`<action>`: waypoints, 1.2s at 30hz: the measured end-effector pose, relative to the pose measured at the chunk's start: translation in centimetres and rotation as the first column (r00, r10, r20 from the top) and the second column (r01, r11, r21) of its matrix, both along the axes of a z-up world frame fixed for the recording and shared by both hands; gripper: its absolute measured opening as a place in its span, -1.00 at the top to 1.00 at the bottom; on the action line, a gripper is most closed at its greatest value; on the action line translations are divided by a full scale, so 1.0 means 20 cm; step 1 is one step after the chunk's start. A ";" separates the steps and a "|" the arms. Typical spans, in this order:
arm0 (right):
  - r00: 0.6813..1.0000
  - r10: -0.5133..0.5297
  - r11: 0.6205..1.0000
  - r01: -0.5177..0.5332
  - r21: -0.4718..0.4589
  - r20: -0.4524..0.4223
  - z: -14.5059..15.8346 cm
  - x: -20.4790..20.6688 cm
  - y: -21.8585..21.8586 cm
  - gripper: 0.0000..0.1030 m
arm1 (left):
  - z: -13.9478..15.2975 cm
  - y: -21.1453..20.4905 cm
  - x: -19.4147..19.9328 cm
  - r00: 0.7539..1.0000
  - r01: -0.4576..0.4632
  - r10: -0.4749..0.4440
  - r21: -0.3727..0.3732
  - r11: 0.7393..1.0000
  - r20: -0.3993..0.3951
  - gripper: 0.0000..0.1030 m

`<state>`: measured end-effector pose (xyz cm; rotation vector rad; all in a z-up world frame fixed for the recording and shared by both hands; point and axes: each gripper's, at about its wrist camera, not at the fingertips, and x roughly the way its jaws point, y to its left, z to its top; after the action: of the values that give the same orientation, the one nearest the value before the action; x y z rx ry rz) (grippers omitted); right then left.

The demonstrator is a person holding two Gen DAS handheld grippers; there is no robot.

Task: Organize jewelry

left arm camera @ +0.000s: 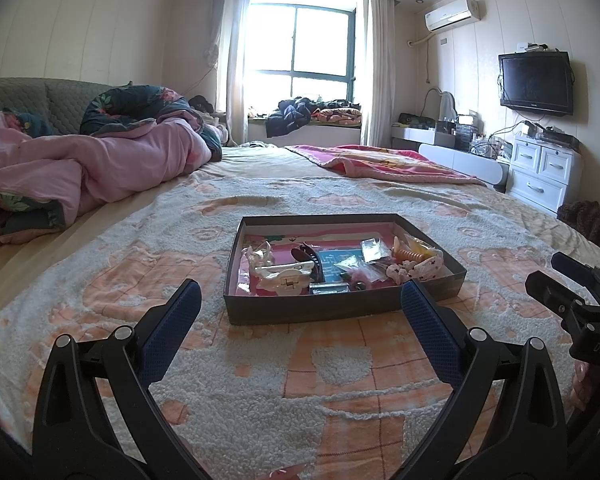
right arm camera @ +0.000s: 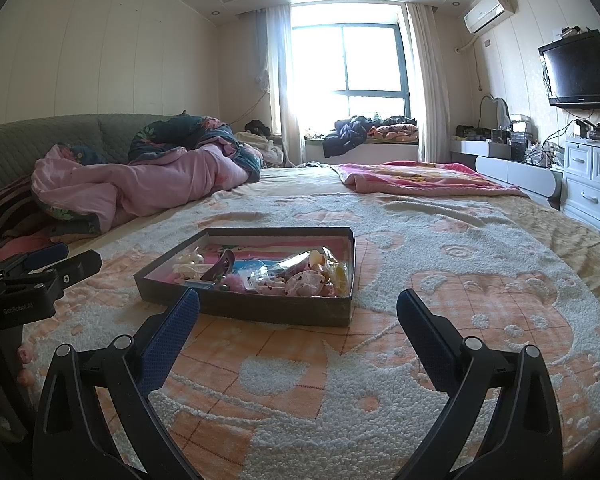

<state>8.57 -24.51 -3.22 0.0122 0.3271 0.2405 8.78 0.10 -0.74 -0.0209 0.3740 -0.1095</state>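
Note:
A shallow dark cardboard box (left arm camera: pixel 300 312) lies on the bed, holding hair clips, scrunchies and small plastic packets. A white claw clip (left arm camera: pixel 286 274) is at its front left, a spotted scrunchie (left arm camera: pixel 416 268) at its right. The box also shows in the right wrist view (right arm camera: pixel 260 312), left of centre. My left gripper (left arm camera: pixel 300 296) is open and empty, just in front of the box. My right gripper (right arm camera: pixel 298 304) is open and empty, near the box's front right corner. The right gripper shows at the left view's right edge (left arm camera: pixel 560 280); the left gripper shows at the right view's left edge (right arm camera: pixel 56 260).
The bed is covered by a fluffy peach and white blanket (left arm camera: pixel 260 380). A bunched pink duvet (left arm camera: pixel 92 172) lies at the far left, a pink blanket (left arm camera: pixel 384 162) at the far right. White drawers (left arm camera: pixel 540 172) and a wall TV (left arm camera: pixel 536 82) stand right of the bed.

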 end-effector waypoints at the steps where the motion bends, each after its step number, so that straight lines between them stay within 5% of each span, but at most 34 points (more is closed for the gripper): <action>1: 1.000 0.000 1.000 0.000 0.000 -0.001 0.00 0.00 0.00 -0.87 | 0.00 0.00 0.00 1.000 0.001 -0.001 -0.001 1.000 0.001 -0.78; 36: 0.999 -0.021 1.000 0.021 0.004 -0.024 -0.01 0.01 -0.03 -0.87 | -0.03 0.02 0.04 0.998 -0.047 0.047 -0.001 0.999 -0.042 -0.78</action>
<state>8.79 -25.03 -3.52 0.0230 0.3503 0.2202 9.60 0.48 -1.25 -0.0340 0.4151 -0.0633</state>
